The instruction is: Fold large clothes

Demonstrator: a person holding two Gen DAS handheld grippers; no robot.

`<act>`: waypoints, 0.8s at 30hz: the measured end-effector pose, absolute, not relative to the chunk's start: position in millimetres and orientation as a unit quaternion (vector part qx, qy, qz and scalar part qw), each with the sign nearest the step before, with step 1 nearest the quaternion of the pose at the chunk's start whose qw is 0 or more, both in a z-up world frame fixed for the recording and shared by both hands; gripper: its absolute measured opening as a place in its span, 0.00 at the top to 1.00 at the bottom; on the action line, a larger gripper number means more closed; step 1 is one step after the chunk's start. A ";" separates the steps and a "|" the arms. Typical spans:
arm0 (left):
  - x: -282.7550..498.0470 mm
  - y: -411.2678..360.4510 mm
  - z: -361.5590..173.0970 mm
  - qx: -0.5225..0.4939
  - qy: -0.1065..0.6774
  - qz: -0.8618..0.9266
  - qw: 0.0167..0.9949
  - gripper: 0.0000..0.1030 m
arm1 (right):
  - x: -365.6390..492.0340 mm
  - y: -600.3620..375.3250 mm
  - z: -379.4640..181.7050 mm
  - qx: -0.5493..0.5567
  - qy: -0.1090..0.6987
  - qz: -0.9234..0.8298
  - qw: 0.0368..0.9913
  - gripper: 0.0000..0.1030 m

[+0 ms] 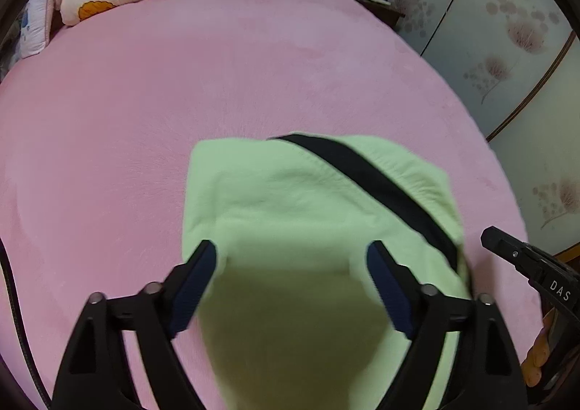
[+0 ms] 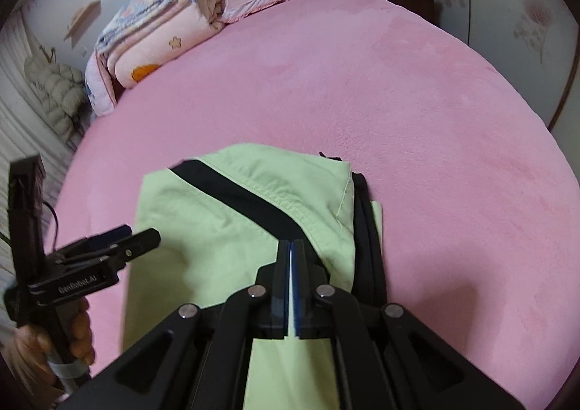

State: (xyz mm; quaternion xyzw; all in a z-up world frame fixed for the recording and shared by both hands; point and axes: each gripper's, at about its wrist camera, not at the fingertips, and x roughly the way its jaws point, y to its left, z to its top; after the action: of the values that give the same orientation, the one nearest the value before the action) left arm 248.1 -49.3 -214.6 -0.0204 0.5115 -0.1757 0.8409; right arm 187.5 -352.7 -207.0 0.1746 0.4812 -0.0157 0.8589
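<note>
We are hovering over folded pale-green cotton garment [image 2: 224, 225], black stripe crossing, lying on plush pink bedspread [image 1: 253, 58]; left gripper [image 1: 290, 265] spread wide, empty; right gripper [image 2: 291, 247] clenched, grasping nothing

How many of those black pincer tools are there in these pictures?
2. The left gripper hangs open over the green garment. The right gripper, shut with nothing visibly between its pads, hangs over the same garment's right side on the pink bed.
</note>
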 end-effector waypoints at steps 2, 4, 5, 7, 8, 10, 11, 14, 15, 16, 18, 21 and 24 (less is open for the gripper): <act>240.5 -49.7 -196.3 -0.024 0.506 -0.172 0.845 0.12 | 179.4 -354.6 -192.7 0.191 0.480 -0.014 0.856 0.94; 238.2 -57.4 -178.6 -0.022 0.501 -0.167 0.849 0.12 | 170.1 -354.7 -177.1 0.193 0.477 -0.013 0.857 0.85; 233.1 -55.7 -171.3 -0.019 0.498 -0.164 0.851 0.11 | 165.5 -352.3 -167.1 0.184 0.475 -0.014 0.860 0.74; 220.1 -49.9 -157.4 -0.014 0.493 -0.158 0.856 0.09 | 156.2 -347.7 -148.1 0.172 0.465 -0.013 0.868 0.60; 215.3 -46.8 -149.8 -0.013 0.490 -0.155 0.857 0.06 | 153.0 -346.7 -141.0 0.170 0.465 -0.009 0.869 0.55; 207.7 -45.7 -136.3 -0.018 0.485 -0.162 0.859 0.05 | 144.9 -345.4 -125.6 0.157 0.465 -0.008 0.871 0.48; 210.2 -48.3 -132.7 -0.023 0.482 -0.168 0.860 0.04 | 142.1 -344.5 -120.0 0.147 0.465 -0.010 0.873 0.47; 189.0 -24.7 -115.0 -0.033 0.478 -0.181 0.859 0.04 | 131.7 -342.7 -105.3 0.114 0.467 -0.007 0.877 0.45; 187.0 -18.1 -110.2 -0.034 0.477 -0.182 0.859 0.04 | 127.3 -342.3 -101.6 0.104 0.467 -0.002 0.878 0.43; 184.0 -17.8 -110.9 -0.033 0.478 -0.180 0.859 0.04 | 124.0 -342.0 -99.5 0.099 0.466 0.005 0.879 0.39; 178.1 -16.1 -114.2 -0.027 0.483 -0.174 0.858 0.04 | 115.5 -342.8 -97.7 0.094 0.454 0.026 0.886 0.32; 174.8 -15.6 -131.0 -0.030 0.503 -0.184 0.844 0.04 | 108.0 -345.5 -108.7 0.075 0.444 0.026 0.892 0.10; 180.0 -17.8 -162.0 -0.045 0.525 -0.187 0.829 0.04 | 111.4 -347.4 -134.8 0.062 0.486 0.035 0.871 0.02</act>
State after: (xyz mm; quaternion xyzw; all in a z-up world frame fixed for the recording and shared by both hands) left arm 180.0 -17.8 -162.0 -0.0452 0.5253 -0.1875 0.8288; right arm 111.4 -347.4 -134.8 0.0622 0.4864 0.0345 0.8708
